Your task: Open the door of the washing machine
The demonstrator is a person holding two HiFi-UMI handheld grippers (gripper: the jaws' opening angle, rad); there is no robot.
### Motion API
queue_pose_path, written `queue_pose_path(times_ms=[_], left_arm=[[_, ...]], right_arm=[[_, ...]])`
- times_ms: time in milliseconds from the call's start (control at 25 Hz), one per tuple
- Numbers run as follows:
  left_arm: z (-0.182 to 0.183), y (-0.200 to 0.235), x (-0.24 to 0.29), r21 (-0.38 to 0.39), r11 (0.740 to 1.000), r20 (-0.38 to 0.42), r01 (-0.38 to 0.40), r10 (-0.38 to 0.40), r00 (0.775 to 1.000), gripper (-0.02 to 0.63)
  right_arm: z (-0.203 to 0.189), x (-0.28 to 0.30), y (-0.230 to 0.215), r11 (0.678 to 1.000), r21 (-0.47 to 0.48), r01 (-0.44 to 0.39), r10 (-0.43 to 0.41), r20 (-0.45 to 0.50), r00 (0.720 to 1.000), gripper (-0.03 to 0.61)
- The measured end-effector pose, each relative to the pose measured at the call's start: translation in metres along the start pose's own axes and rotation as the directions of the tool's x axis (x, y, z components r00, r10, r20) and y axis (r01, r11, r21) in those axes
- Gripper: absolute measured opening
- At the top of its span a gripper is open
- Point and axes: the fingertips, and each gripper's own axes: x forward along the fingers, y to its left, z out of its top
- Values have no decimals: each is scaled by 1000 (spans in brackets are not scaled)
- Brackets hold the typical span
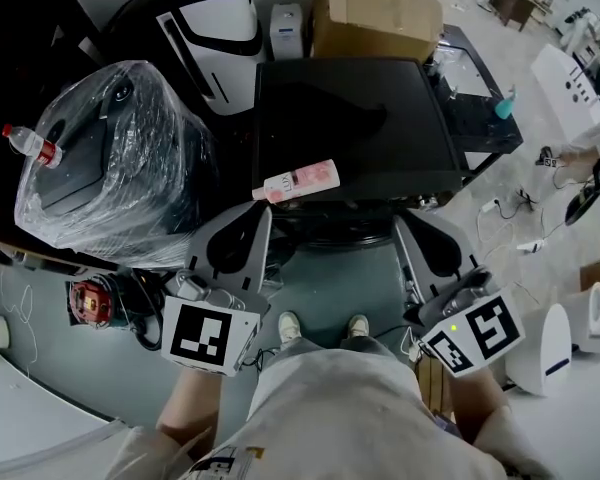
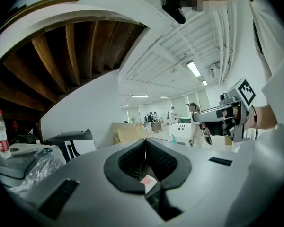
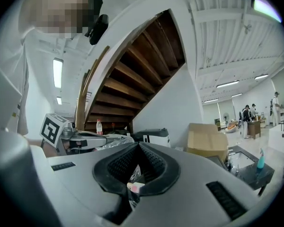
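Black washing machine (image 1: pixel 355 128) sits dead ahead of the person, seen from above, so its front face is out of sight. On its left is a plastic-wrapped appliance (image 1: pixel 110 163), and behind it a cardboard box (image 1: pixel 375 13). Left gripper (image 1: pixel 252 226) and right gripper (image 1: pixel 412 230) hang side by side just short of the machine, both with jaws pressed together on nothing. A pink bottle (image 1: pixel 298 181) lies on the machine's near edge.
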Motion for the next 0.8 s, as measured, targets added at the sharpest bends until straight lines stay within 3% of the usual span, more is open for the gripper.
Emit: queue_pose_path(times_ms=[800], left_arm=[[2,-2,6,48,999,-7,7,-7,1000,21]], right_arm=[[15,-12,-9,999,-27,23,-22,33,999,26]])
